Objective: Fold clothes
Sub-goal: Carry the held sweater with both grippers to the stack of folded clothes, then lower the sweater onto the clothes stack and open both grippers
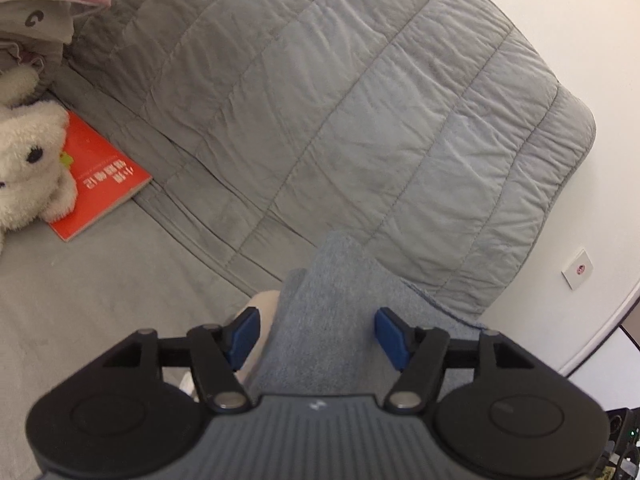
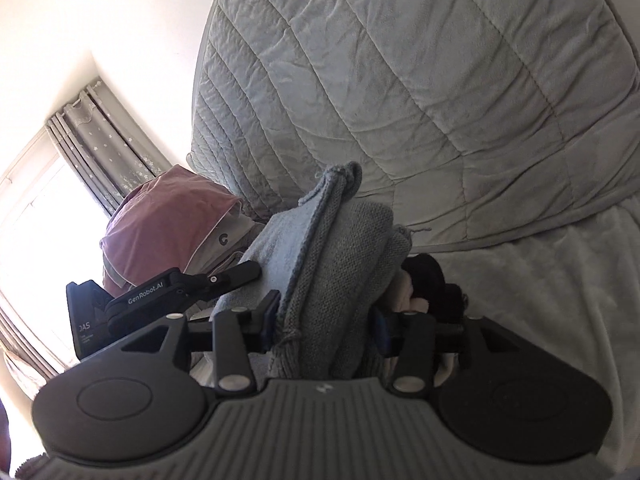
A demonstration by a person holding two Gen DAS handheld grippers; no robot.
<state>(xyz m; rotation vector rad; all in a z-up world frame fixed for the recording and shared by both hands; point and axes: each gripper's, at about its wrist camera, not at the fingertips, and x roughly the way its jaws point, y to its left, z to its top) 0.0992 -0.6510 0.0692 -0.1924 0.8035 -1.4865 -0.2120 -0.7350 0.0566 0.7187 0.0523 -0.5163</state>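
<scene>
Bed covered by a grey quilt (image 1: 340,120), folded back in a thick roll against the white wall (image 1: 560,40). Curtains (image 2: 100,148) hang at a bright window in the right wrist view. Pink pillow (image 2: 168,216) lies at the quilt's end. White plush toy (image 1: 28,168) rests on an orange book (image 1: 100,176) on the sheet. Grey knitted garment (image 2: 336,252), bunched in several layers, lies between both grippers. Right gripper (image 2: 324,320): blue pads pressed against the bundled knit, apparently clamping it, though the fabric hides the pad faces. Left gripper (image 1: 316,338): pads set wide apart, the knit passing between them without touching either. Wall socket (image 1: 578,269) beside the quilt's corner
</scene>
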